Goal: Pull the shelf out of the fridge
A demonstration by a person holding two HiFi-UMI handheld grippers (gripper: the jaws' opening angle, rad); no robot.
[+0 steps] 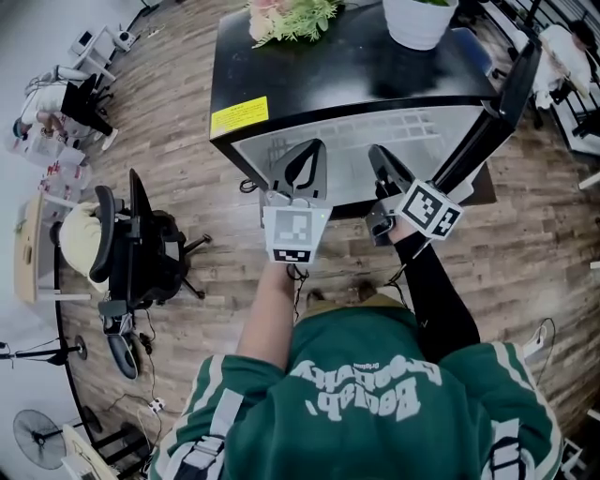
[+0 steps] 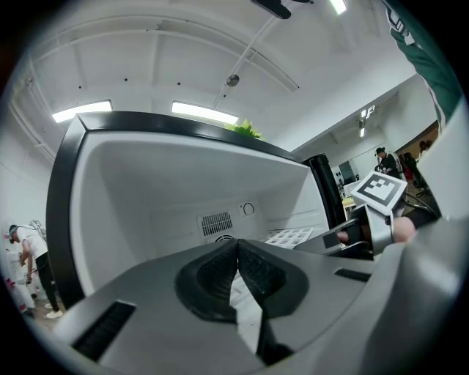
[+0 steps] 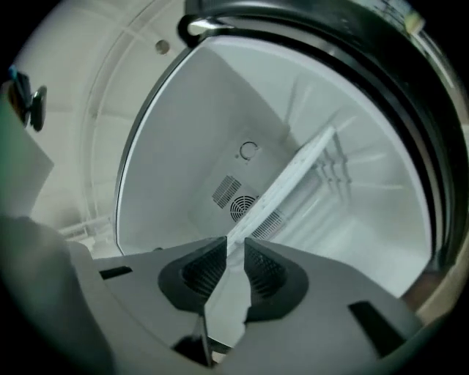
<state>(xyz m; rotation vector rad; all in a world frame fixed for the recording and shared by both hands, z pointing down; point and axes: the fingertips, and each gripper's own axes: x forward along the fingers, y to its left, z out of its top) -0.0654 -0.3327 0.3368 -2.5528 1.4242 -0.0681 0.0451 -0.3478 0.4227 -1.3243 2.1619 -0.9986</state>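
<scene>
A small black fridge (image 1: pixel 347 75) stands open, its door (image 1: pixel 497 103) swung to the right. The white shelf (image 1: pixel 375 131) with a grid pattern lies across its white inside. My left gripper (image 1: pixel 302 169) is at the left part of the shelf's front edge and my right gripper (image 1: pixel 382 167) at the right part. In the left gripper view the left gripper (image 2: pixel 237 253) has its pads closed on the white shelf edge, with the shelf (image 2: pixel 289 236) running off to the right. In the right gripper view the shelf (image 3: pixel 293 172) runs edge-on between the pads of the right gripper (image 3: pixel 234 253), which is shut on it.
A plant (image 1: pixel 291 19) and a white pot (image 1: pixel 419 21) stand on the fridge top. A black office chair (image 1: pixel 141 244) is on the wooden floor to the left, a fan (image 1: pixel 37 438) at the lower left. A person (image 2: pixel 29 264) stands far off at the left.
</scene>
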